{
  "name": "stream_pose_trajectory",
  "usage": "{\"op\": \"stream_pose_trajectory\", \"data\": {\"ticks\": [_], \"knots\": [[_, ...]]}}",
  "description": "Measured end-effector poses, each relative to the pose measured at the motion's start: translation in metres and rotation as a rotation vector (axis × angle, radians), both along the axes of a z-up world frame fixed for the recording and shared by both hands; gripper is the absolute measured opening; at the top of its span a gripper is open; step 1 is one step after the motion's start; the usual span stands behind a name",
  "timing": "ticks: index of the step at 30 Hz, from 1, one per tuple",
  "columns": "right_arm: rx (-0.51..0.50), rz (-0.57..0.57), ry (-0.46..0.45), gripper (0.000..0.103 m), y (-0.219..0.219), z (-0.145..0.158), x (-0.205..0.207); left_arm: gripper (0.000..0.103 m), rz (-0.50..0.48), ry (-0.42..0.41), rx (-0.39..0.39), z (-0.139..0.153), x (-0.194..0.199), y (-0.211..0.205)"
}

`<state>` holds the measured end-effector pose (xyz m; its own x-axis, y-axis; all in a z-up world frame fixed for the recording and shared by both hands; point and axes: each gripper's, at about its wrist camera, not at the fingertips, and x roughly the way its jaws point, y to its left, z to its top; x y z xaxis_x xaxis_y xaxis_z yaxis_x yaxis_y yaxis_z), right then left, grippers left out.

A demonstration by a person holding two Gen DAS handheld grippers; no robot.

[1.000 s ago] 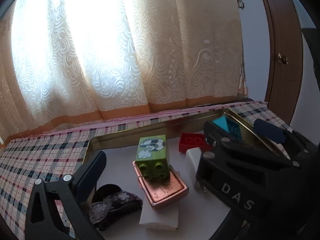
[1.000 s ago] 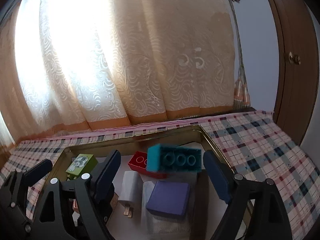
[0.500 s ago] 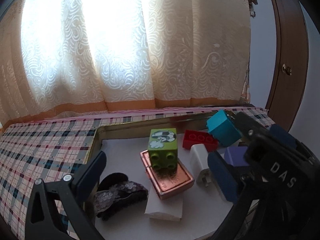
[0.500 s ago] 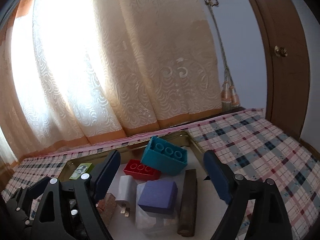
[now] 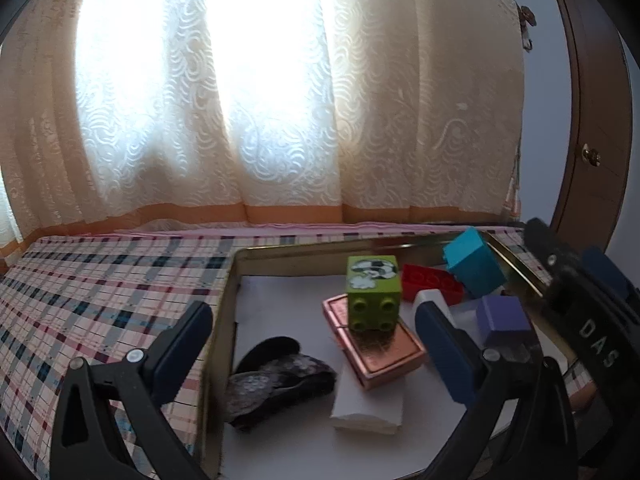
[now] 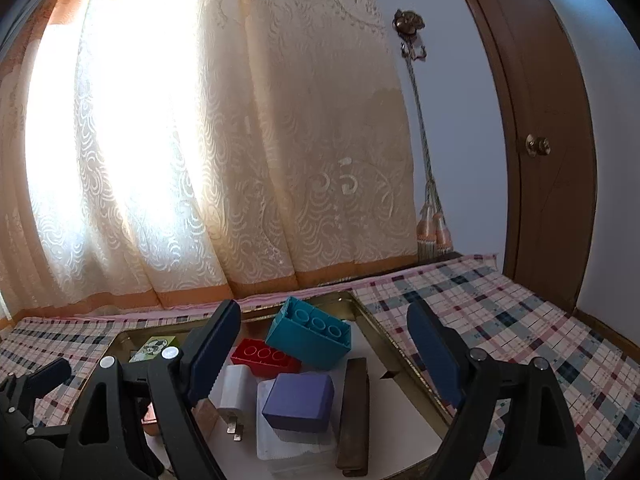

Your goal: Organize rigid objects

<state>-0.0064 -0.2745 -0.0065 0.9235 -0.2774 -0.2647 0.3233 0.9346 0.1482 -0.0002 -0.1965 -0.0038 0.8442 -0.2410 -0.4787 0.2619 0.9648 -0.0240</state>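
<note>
The teal brick (image 6: 308, 338), between the pads of the right tongs (image 6: 324, 356) a second ago, now rests tilted on the red brick (image 6: 264, 360) in the gold tray (image 6: 404, 364), ahead of those wide, empty tongs; placing looks done. The left tongs (image 5: 316, 356) gape empty too

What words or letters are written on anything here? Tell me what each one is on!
"DAS": white letters on the black body of the right gripper, seen from the left wrist camera.

The copper-coloured case has embossed marks on its lid, too blurred to read.

The green block carries a football picture on top, with no words that can be read.

Nothing else shows any text.
</note>
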Motion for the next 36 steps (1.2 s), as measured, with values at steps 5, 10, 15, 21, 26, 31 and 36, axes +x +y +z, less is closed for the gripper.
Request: {"op": "stream_pose_trajectory", "data": {"ticks": [5, 10, 15, 21, 26, 31, 36], "knots": [[0.006, -0.022, -0.034, 0.087, -0.004, 0.001, -0.008, 0.103, 0.019, -0.007, -0.014, -0.002, -0.003, 0.009], [-0.014, -0.026, -0.044, 0.087, -0.002, 0.002, -0.016, 0.103, 0.028, -0.042, -0.034, 0.000, -0.011, 0.017], [-0.049, -0.022, -0.048, 0.087, 0.005, 0.003, -0.030, 0.103, 0.032, -0.060, -0.027, 0.003, -0.019, 0.022], [-0.086, -0.018, -0.073, 0.087, 0.016, 0.006, -0.050, 0.103, 0.032, -0.085, -0.024, 0.007, -0.031, 0.030], [-0.104, -0.002, -0.063, 0.087, 0.025, 0.006, -0.057, 0.103, 0.036, -0.103, -0.032, 0.009, -0.039, 0.040], [-0.113, -0.010, -0.070, 0.087, 0.030, 0.007, -0.065, 0.103, 0.032, -0.127, -0.026, 0.010, -0.045, 0.044], [-0.111, -0.032, -0.103, 0.087, 0.030, 0.008, -0.074, 0.103, 0.024, -0.143, -0.021, 0.011, -0.051, 0.046]]}}
